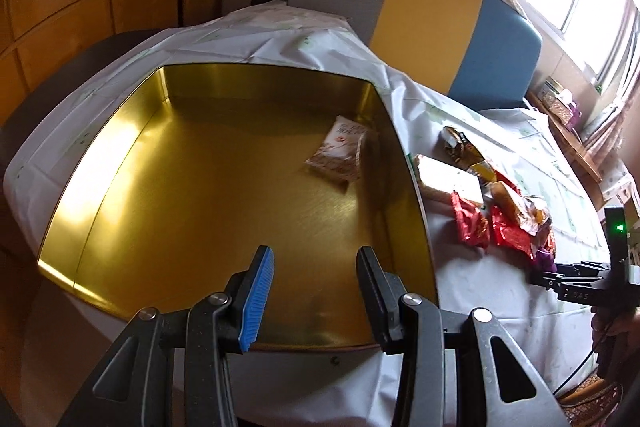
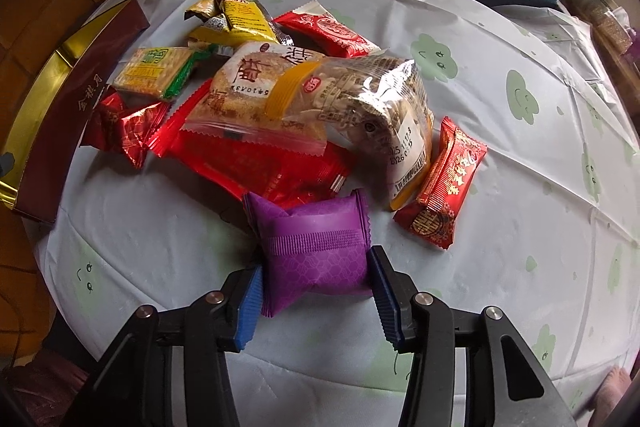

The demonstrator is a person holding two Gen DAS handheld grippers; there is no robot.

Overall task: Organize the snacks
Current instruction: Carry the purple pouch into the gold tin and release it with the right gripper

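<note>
A gold tin box [image 1: 120,163] lies open on the white tablecloth, with one pale snack packet [image 1: 338,151] inside near its right wall. My left gripper [image 1: 314,271] is open and empty above the tin's near edge. To the right of the tin lies a pile of snacks [image 1: 500,211]. In the right wrist view my right gripper [image 2: 316,279] is shut on a purple snack packet [image 2: 314,251] at the near edge of the pile. The pile holds red packets [image 2: 256,163], a clear bag of seeds [image 2: 360,95], a pastry packet [image 2: 248,87], green-yellow crackers [image 2: 154,71] and yellow packets [image 2: 236,19].
The tin's maroon outer wall [image 2: 60,123] stands left of the pile. A grey, yellow and blue chair back [image 1: 432,15] stands behind the table. A side shelf with jars [image 1: 560,103] is at the far right under a window. The tablecloth [image 2: 520,167] extends right of the pile.
</note>
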